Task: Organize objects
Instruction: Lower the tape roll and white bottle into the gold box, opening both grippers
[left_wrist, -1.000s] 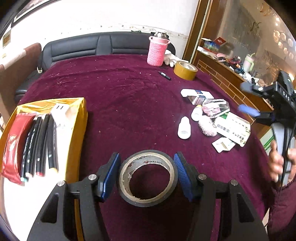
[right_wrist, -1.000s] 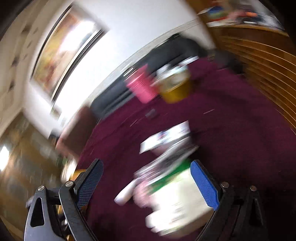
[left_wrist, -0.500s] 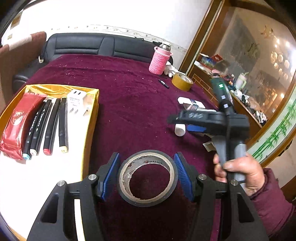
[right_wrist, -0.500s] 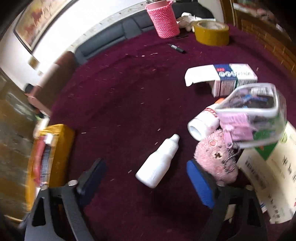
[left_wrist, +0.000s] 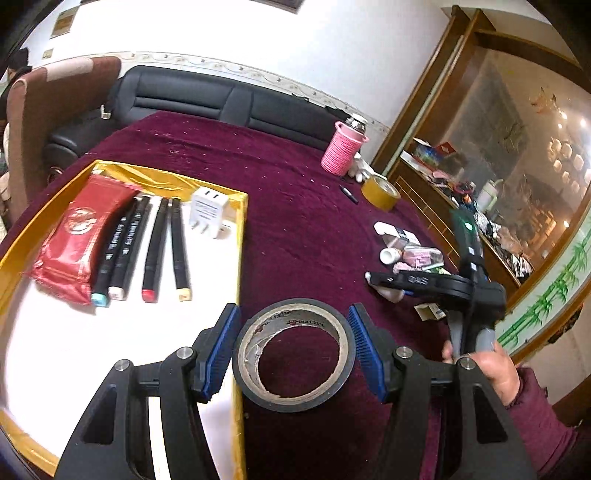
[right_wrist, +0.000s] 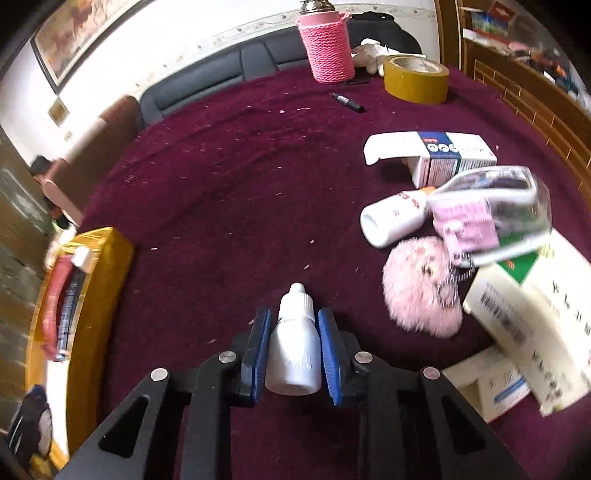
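Right wrist view: right hand-held gripper (right_wrist: 291, 343) has just been closing and now pinches the dropper bottle (right_wrist: 295, 347) lying on the table (right_wrist: 229, 177); smooth plastic could squirt out forward. Left hand-held gripper (left_wrist: 291, 350), half open, holds the tape roll (left_wrist: 293, 354) over the tray (left_wrist: 240, 221) edge.

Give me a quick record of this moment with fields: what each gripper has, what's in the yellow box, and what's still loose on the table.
left gripper: shut on black tape roll
right gripper: just closed on white dropper bottle
yellow box: red packet, four markers, white plug adapter
loose on table: pink pompom, medicine boxes, yellow tape roll, black pen
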